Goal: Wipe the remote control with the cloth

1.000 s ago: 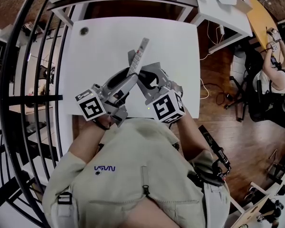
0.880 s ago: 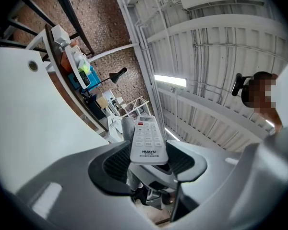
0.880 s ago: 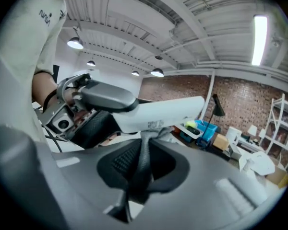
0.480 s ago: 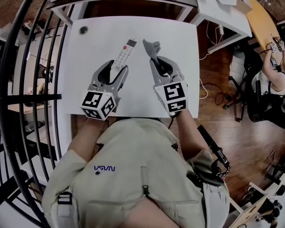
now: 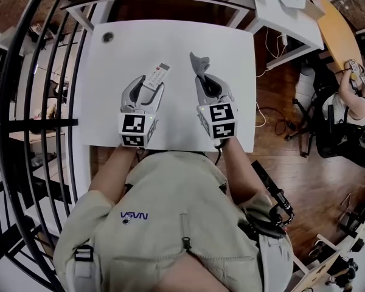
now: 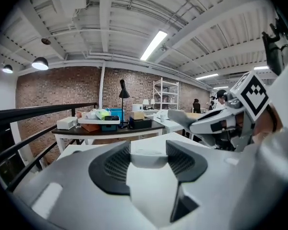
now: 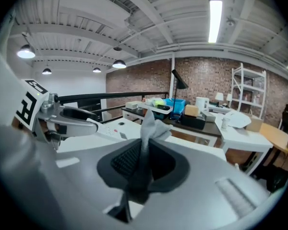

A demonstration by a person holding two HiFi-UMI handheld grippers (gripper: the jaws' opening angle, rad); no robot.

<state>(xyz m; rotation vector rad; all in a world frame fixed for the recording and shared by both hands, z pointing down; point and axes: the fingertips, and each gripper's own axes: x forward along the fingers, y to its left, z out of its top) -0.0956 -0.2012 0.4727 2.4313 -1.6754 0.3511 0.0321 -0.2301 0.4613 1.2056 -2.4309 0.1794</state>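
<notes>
My left gripper (image 5: 147,89) is shut on the near end of the white remote control (image 5: 157,76), whose red-button end points away over the white table (image 5: 109,114). In the left gripper view the remote (image 6: 146,159) fills the gap between the ribbed pads. Just to the right, my right gripper (image 5: 205,79) is shut on a grey cloth (image 5: 198,62) that sticks up past its tips. The cloth (image 7: 145,143) hangs pinched between the dark pads in the right gripper view. The two grippers sit side by side with cloth and remote apart.
A small round grommet (image 5: 107,38) sits at the table's far left corner. A black railing (image 5: 42,102) runs along the left. A dark table with boxes and a lamp (image 7: 182,114) stands behind. A person (image 5: 353,102) sits far right.
The grippers have parted: a second ago cloth and remote were crossed together, now they lie side by side. Both came down and nearer to me, and the left one rolled.
</notes>
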